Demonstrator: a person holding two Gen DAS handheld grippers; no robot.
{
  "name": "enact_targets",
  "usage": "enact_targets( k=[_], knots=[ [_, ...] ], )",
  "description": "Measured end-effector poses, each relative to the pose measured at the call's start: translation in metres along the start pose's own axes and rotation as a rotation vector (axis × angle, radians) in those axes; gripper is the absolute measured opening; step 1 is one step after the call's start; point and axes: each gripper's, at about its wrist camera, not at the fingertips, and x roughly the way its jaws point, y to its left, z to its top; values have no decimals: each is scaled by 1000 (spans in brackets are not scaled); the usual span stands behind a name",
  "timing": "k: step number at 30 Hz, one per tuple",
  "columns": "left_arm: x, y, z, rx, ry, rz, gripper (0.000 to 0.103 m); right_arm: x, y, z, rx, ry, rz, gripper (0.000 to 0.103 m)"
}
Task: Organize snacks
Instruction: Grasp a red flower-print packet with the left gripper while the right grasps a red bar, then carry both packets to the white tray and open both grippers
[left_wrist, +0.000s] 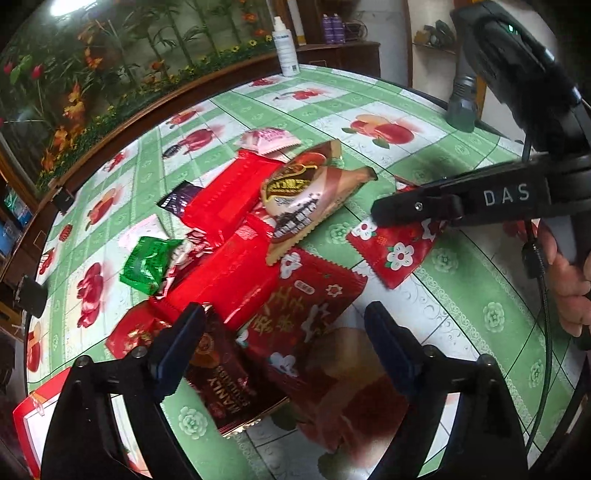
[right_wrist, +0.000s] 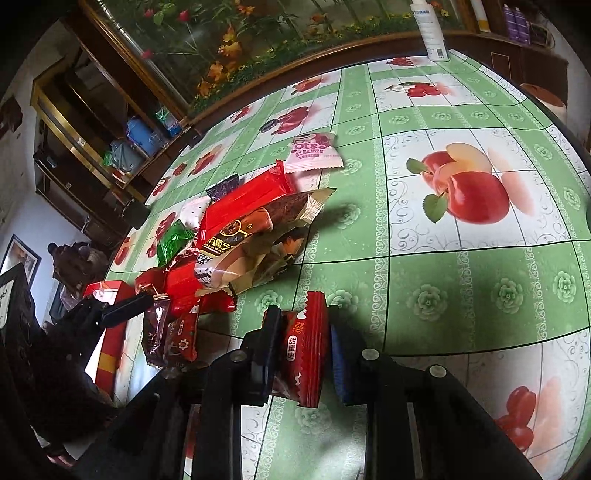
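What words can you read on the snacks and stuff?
"DAS": on the right gripper.
"MANLY": upside down on the dark brown packet.
"ots": on the pink packet.
"甜蜜枣": on the red flowered packet in the right gripper.
White bottle label: too blurred.

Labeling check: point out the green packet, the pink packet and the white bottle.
green packet (left_wrist: 147, 264), left wrist view, wrapper centre
pink packet (right_wrist: 314, 152), right wrist view, printed face
white bottle (left_wrist: 285, 51), left wrist view, labelled body
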Motion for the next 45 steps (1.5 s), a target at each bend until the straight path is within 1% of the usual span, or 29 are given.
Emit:
enact_targets(
  k=[1,2,3,4,5,6,7,8,14,15,18,21,24,27,30,32,36,41,45],
  knots=[
    [3,-1,0,2,12,-10,60,0,0,0,4,2,5,26],
    [4,0,-1,-3,18,-29,57,0,-1,0,9,4,13,26],
    [3,1,-1,-12,8,-47,51,1,-1,0,13,6,18,26],
    [4,2,-2,-20,16,-68,44,0,-1,0,13,6,18,26],
    [3,4,-2,-29,12,-79,44,0,-1,0,13,5,18,26],
    [3,5,-3,-37,10,-82,41,0,-1,0,13,6,18,26],
    [2,6,-4,-45,8,-82,36,0,0,0,14,5,18,26],
    [2,7,-5,-52,5,-87,34,0,0,0,14,4,19,26],
    [-9,16,-10,-135,-36,-136,33,-1,1,-1,10,1,44,26],
    [-12,17,-11,-149,-43,-143,33,-1,2,0,10,1,55,26],
    [-25,17,-16,-181,-74,-154,33,-4,4,0,13,-4,123,26],
    [-41,14,-23,-188,-105,-122,33,-9,11,0,-12,-17,171,25],
    [-58,12,-31,-186,-136,-73,33,-12,21,-1,-57,-29,185,25],
    [-73,14,-41,-197,-157,18,33,-13,27,-3,-83,-39,180,25],
    [-85,26,-50,-239,-171,86,33,-13,30,-3,-99,-53,163,25],
    [-96,37,-57,-280,-180,149,34,-13,33,-4,-108,-63,151,25],
    [-110,60,-72,-353,-193,243,34,-13,38,-6,-128,-83,134,25],
    [-126,79,-88,-407,-218,316,34,-16,49,-13,-120,-127,143,25],
    [-138,90,-101,-439,-237,333,34,-14,67,-21,-120,-143,187,25]
  ],
)
